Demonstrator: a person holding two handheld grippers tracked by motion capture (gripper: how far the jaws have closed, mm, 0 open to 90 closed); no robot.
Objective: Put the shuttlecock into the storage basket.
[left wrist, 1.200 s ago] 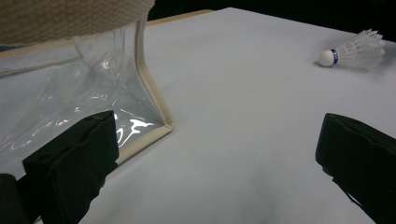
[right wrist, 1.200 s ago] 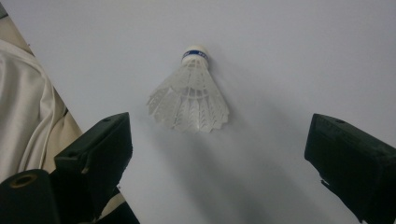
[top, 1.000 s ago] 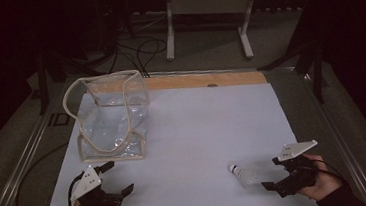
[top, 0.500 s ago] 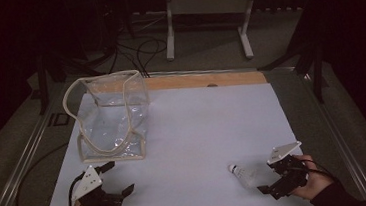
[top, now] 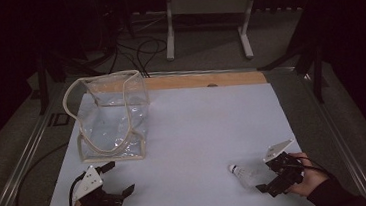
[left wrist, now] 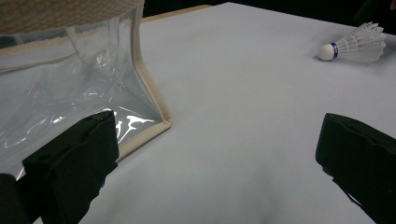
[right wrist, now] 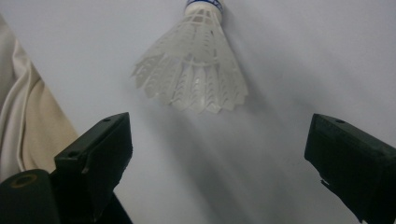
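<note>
Near edge of the white rectangular table sheet [top: 193, 132]: both hand-held grippers sit just inside it. The left gripper [top: 115, 181], near left, has its black jaws spread wide with nothing between them. The right gripper [top: 273, 178], near right, is likewise wide open and holds nothing.

The white feathered shuttlecock with a blue-banded cork tip [top: 242, 174] lies on its side on the sheet, just left of the right gripper, cork pointing left and away from the jaws, feather skirt towards them. In the right gripper view the skirt [right wrist: 194, 79] lies just ahead of the open jaws, not touching either.

Since a second ago the right gripper has drawn nearer to the near edge and tilted; the shuttlecock has not moved, and the left gripper has hardly shifted.

The middle and far right of the sheet are bare, giving free room across.

Far left stands the clear plastic bag with cream fabric trim and handle [top: 109, 117], upright, mouth open, just beyond the left gripper. A bare wooden strip [top: 204, 79] runs along the far edge.
</note>
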